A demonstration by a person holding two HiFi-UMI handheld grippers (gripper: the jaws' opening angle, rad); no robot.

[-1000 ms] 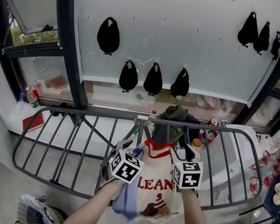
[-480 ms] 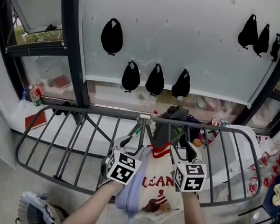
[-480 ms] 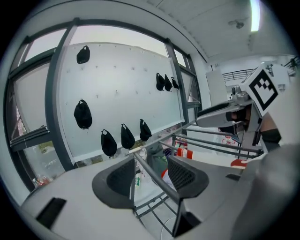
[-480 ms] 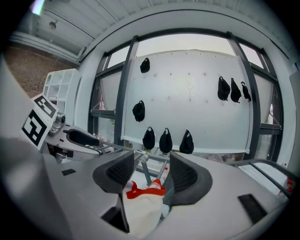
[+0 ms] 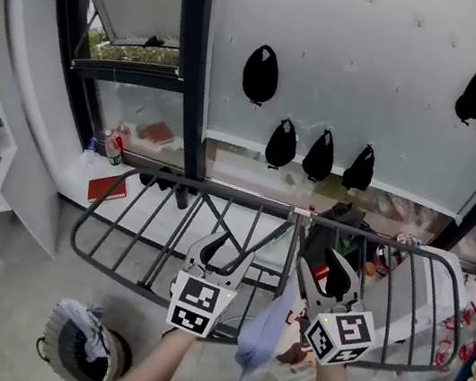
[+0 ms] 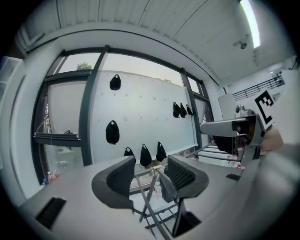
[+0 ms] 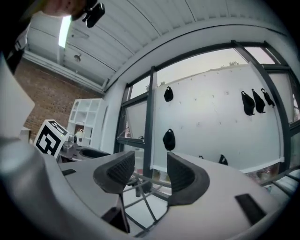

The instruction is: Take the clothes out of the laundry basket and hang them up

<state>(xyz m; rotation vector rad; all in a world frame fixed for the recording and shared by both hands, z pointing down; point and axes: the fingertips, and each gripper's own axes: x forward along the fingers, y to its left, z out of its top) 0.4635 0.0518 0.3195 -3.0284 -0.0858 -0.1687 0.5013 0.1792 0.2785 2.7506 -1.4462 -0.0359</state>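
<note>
A dark metal drying rack [image 5: 128, 220] stands below the window. A pale blue garment [image 5: 264, 336] droops over its front rail, with a white and red printed garment [image 5: 294, 325] behind it, mostly hidden. A dark garment [image 5: 340, 223] hangs on the far rail. My left gripper [image 5: 220, 250] is open over the rack, just left of the blue garment, holding nothing. My right gripper [image 5: 331, 273] is open just right of it, also holding nothing. Only rack bars [image 6: 149, 202] show between the left gripper [image 6: 150, 183] jaws. The right gripper [image 7: 146, 174] is likewise open onto rack bars [image 7: 136, 186]. The laundry basket [image 5: 81, 354] sits lower left, holding cloth.
Black bags [image 5: 261, 72] hang on the white wall behind the rack. A red book [image 5: 107, 188] and a bottle [image 5: 113, 147] lie on the window sill. Dark window posts [image 5: 191, 67] rise behind the rack. Clutter sits at the far right [image 5: 469, 326].
The head view has swung left, bringing the basket further into view. The white printed garment that hung between the grippers is now mostly hidden, and both grippers stand open beside the blue one.
</note>
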